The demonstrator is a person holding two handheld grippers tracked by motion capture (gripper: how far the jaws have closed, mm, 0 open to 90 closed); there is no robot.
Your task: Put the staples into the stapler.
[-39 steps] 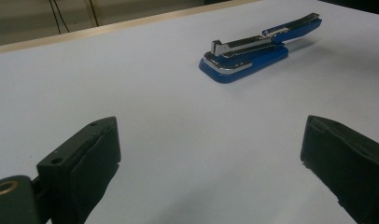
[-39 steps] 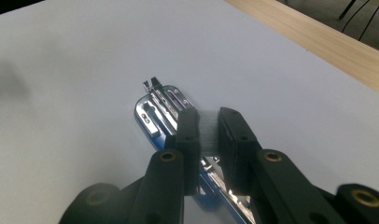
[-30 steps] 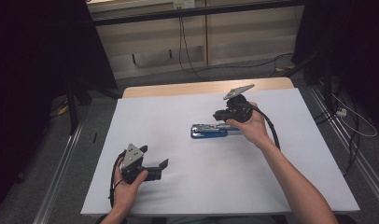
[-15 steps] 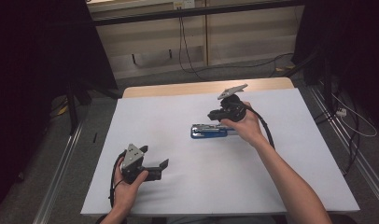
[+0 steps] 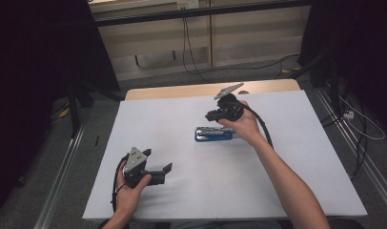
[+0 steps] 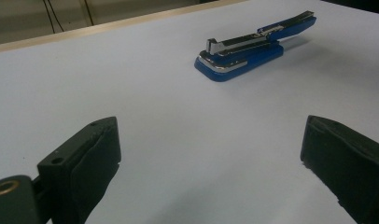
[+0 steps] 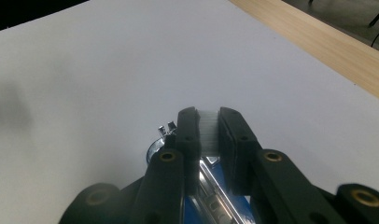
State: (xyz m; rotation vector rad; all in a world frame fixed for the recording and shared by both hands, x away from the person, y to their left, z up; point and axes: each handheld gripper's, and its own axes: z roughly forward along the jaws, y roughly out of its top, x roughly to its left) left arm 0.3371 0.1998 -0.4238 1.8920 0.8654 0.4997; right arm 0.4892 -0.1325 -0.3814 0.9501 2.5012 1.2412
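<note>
A blue stapler [image 5: 213,134] lies flat near the middle of the white-covered desk [image 5: 287,157]. In the high view the right gripper [image 5: 213,114] hovers just above the stapler's far side, the right hand [image 5: 243,125] partly covering its end. The right gripper view adds what the high view hides: the jaws are clenched nearly together with nothing between them, the stapler's [image 7: 211,196] chrome top directly beneath. The left gripper view shows the stapler [image 6: 253,46] whole, its arm slightly raised at the rear. The left gripper [image 5: 156,171], released and wide, sits well apart from the stapler toward the desk's near-left edge, bare surface between.
</note>
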